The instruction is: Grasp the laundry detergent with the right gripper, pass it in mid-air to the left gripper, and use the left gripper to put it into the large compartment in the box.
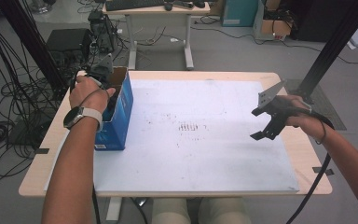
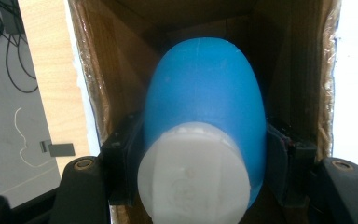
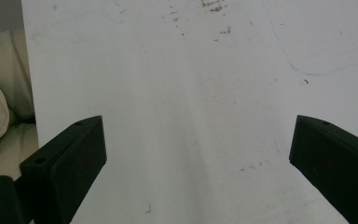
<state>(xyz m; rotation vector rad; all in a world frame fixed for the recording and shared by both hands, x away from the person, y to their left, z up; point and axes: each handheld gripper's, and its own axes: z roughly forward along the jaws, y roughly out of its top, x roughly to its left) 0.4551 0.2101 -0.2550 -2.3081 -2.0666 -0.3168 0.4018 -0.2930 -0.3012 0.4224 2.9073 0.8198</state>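
Note:
In the left gripper view a blue bottle (image 2: 205, 88) with a white cap (image 2: 193, 179) sits between the jaws of my left gripper (image 2: 205, 161), which is shut on its shoulders. The bottle is inside an open cardboard box (image 2: 116, 70). From above, that box (image 1: 121, 114) is blue outside and stands at the table's left edge, with my left gripper (image 1: 111, 99) reaching down into it. My right gripper (image 1: 265, 127) hovers over the right side of the white board (image 1: 191, 154), jaws wide apart. In the right gripper view, my right gripper (image 3: 198, 158) has only the bare board (image 3: 191, 70) between its jaws.
The white board covers most of a wooden table (image 1: 305, 151). Faint dark marks (image 1: 189, 127) dot the board's middle. Cables (image 1: 0, 133) and black equipment (image 1: 67, 42) lie on the floor at left. A desk (image 1: 156, 9) stands behind. The person's knees (image 1: 196, 212) are at the front edge.

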